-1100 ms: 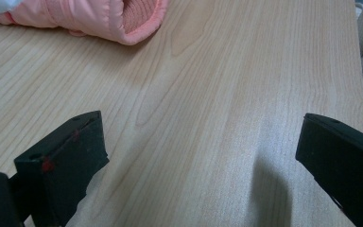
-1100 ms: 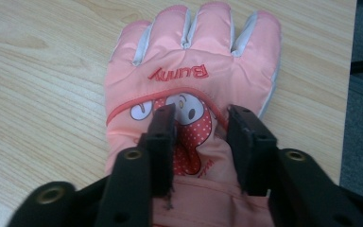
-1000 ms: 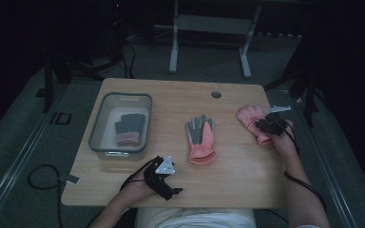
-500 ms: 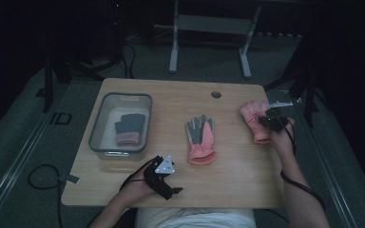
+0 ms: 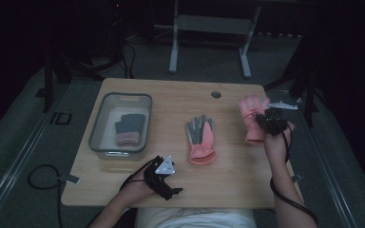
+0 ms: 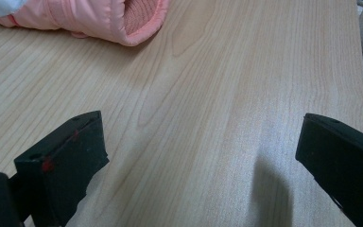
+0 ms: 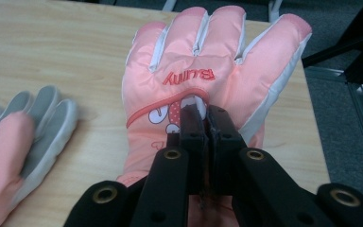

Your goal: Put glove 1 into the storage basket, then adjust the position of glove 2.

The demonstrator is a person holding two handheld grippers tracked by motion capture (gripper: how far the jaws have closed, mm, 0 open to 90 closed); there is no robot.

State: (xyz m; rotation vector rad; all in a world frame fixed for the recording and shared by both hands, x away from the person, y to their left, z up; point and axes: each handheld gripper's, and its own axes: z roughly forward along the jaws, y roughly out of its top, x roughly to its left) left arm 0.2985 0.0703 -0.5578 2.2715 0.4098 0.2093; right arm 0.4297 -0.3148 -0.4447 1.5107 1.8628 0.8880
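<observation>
the right gripper (image 7: 203, 111) has just closed its jaws, pinching the back of the pink padded glove (image 7: 208, 71). the glove's quilted fabric has white trim. the left gripper (image 6: 198, 156) rests open over bare wood.

The high view looks forward and down from above the person's side, taking in the whole tabletop (image 5: 228, 171), the floor around it and both forearms at the bottom edge. The left gripper view sits low and close over the wood, facing along it toward a pink glove cuff (image 6: 139, 21) at its top edge. The right gripper view looks from close range along its tool (image 7: 201, 137) at the pink glove (image 7: 203, 56). All three share the wooden surface; the high view shows both gloves (image 5: 202, 140).
</observation>
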